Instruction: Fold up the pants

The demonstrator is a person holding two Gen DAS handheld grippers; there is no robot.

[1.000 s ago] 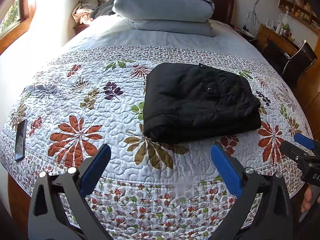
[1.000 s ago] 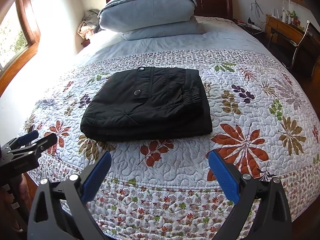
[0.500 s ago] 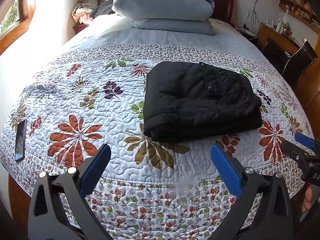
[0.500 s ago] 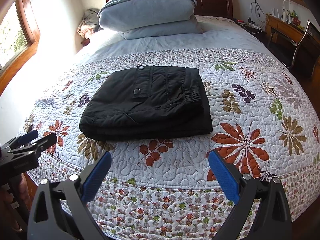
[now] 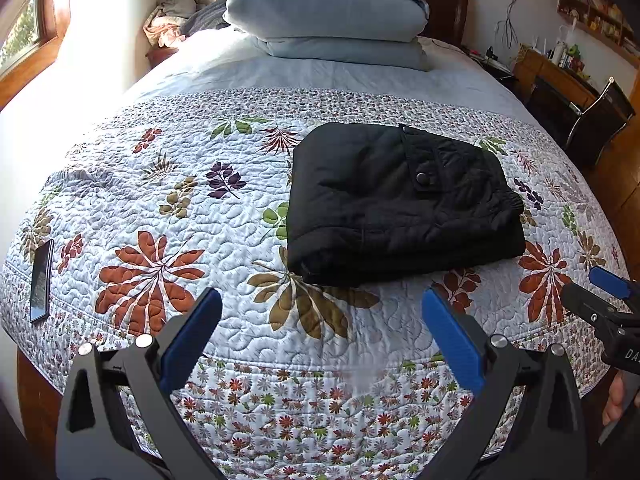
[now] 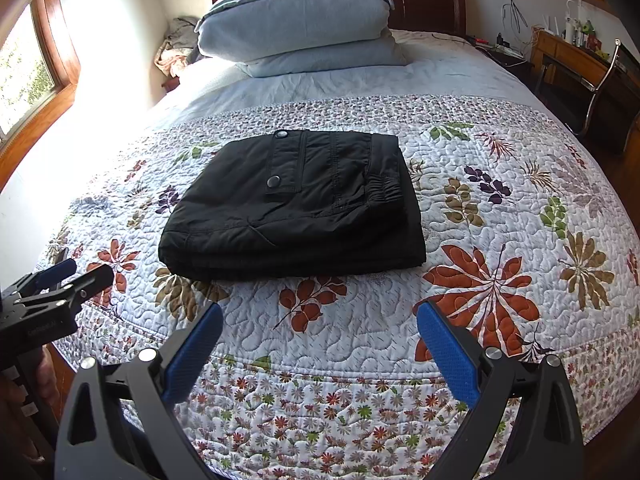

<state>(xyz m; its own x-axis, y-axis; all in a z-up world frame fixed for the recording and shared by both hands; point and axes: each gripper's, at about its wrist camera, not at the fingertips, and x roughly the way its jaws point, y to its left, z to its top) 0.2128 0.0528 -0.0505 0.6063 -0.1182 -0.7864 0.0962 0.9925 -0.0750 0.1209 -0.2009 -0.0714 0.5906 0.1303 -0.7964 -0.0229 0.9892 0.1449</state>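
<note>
Black pants (image 5: 400, 204) lie folded in a compact stack on the floral quilt (image 5: 200, 216), also in the right wrist view (image 6: 296, 208). My left gripper (image 5: 322, 320) is open and empty, held back from the pants near the bed's front edge; it also shows at the left of the right wrist view (image 6: 68, 276). My right gripper (image 6: 320, 332) is open and empty, also short of the pants; it shows at the right edge of the left wrist view (image 5: 600, 292).
A dark phone (image 5: 41, 280) lies on the quilt's left edge. Stacked blue pillows (image 5: 332, 12) sit at the headboard. A desk and chair (image 5: 584, 112) stand right of the bed. A window (image 6: 24, 76) is on the left wall.
Both grippers have stayed open and almost still. The pants have not moved.
</note>
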